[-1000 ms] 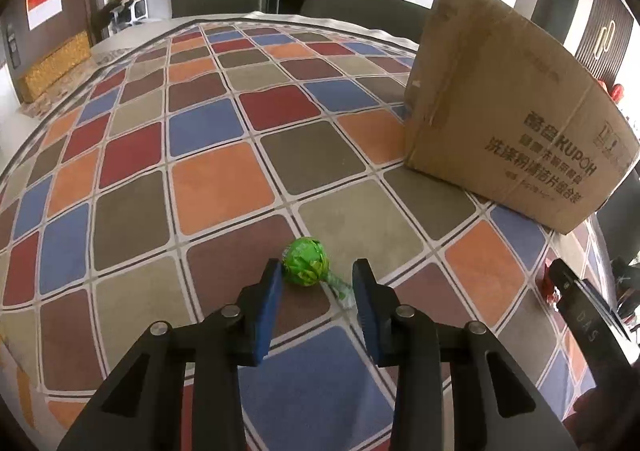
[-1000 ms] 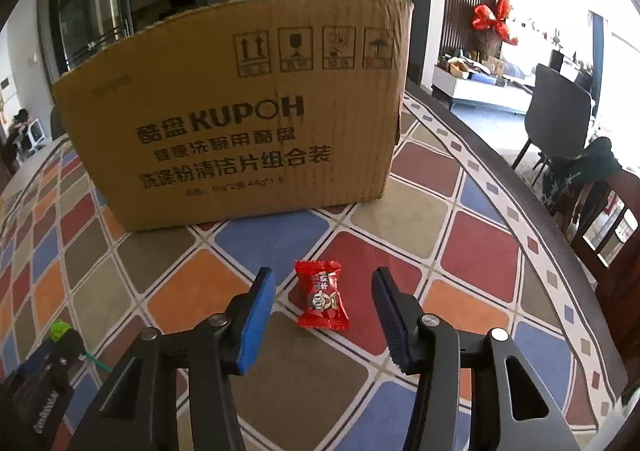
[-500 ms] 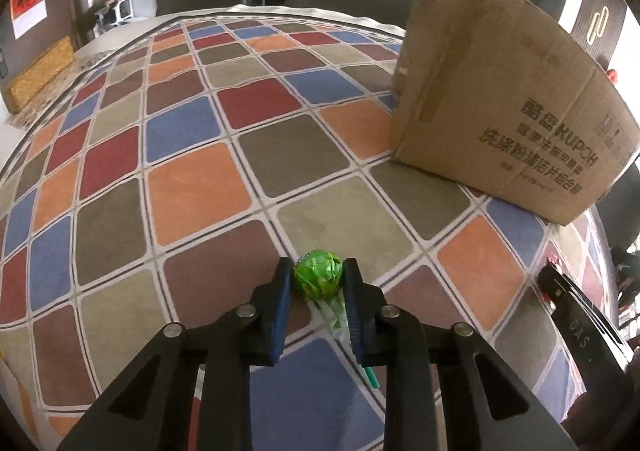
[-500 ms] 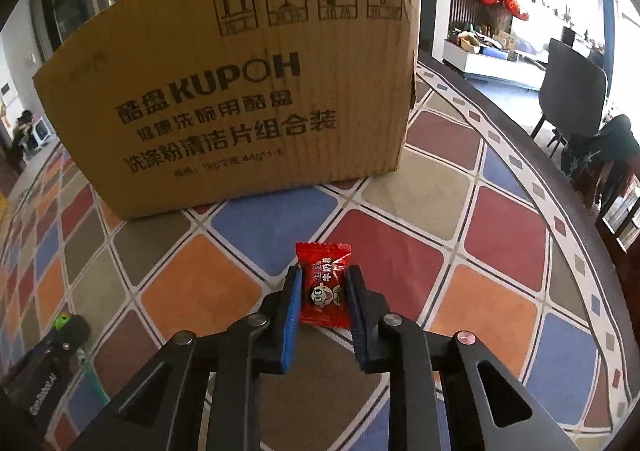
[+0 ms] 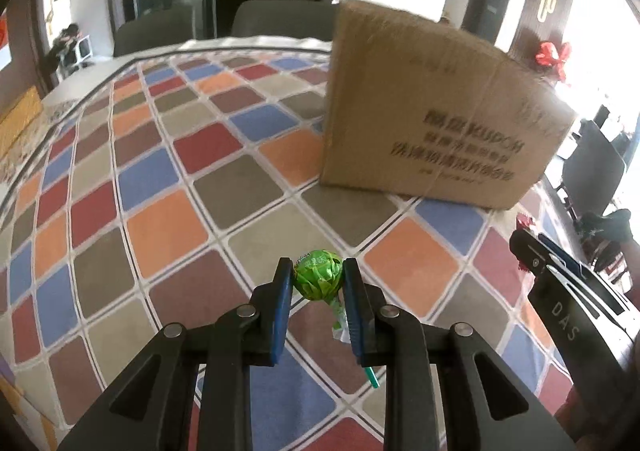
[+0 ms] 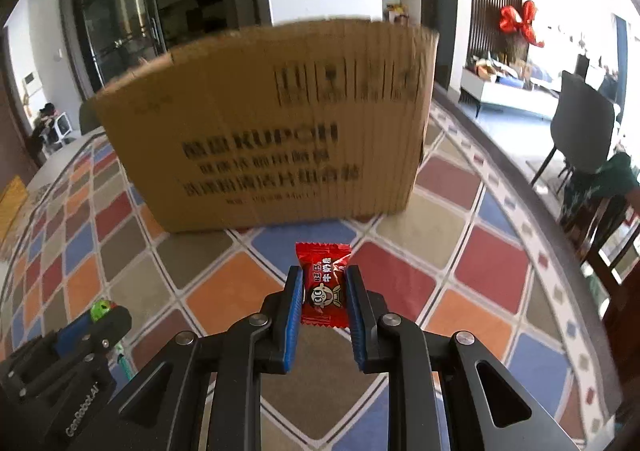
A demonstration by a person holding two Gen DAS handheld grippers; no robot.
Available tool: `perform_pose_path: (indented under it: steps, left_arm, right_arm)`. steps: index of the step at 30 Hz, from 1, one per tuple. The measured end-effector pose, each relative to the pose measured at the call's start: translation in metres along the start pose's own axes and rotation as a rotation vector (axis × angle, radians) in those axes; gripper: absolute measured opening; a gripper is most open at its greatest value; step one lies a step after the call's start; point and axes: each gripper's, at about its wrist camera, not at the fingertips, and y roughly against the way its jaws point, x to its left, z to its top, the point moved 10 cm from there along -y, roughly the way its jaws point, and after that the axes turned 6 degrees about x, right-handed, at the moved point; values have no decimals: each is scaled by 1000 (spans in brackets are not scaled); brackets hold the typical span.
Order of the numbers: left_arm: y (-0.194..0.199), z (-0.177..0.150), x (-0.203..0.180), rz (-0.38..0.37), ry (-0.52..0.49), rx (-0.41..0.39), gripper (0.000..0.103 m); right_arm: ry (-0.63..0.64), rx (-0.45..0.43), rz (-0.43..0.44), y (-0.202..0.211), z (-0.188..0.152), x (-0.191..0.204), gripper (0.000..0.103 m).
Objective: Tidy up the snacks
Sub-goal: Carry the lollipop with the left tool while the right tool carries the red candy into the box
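My left gripper (image 5: 317, 278) is shut on a green-wrapped lollipop (image 5: 318, 279) and holds it above the checkered tablecloth; its stick hangs down between the fingers. My right gripper (image 6: 323, 287) is shut on a red wrapped candy (image 6: 324, 283), lifted off the cloth. A brown cardboard box (image 5: 436, 111) stands ahead of both grippers; it fills the middle of the right wrist view (image 6: 276, 139). Its top is not visible. The left gripper with the lollipop (image 6: 100, 309) shows at lower left in the right wrist view, and the right gripper (image 5: 560, 291) shows at the right edge of the left wrist view.
The round table carries a multicolour checkered cloth (image 5: 160, 219). Grey chairs (image 5: 276, 17) stand behind the table and a dark chair (image 6: 580, 127) stands to the right of it. The table edge (image 6: 532, 219) curves close on the right.
Both grippers closed, the left on the lollipop and the right on the red candy, then lifted them off the cloth and moved toward the box.
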Motion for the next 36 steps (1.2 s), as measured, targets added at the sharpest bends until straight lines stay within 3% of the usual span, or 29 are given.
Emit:
perform_pose_path:
  steps: [17,26,30,36]
  left_arm:
    - [87,38,-29,-45,-103,-205,25]
    - [119,58,-41,-36,-162,-306,26]
    - [123,72,-45,-86,-150,-300,26]
    - [113,99,-51,-180,-129,-229,25]
  right_arm:
    - [19,-152,43,73,37,0,22]
    - [41,-228,17,103,51,-2,23]
    - [50,-260,8,115,63,-4,22]
    - [88,-255,29,118,85,1,22]
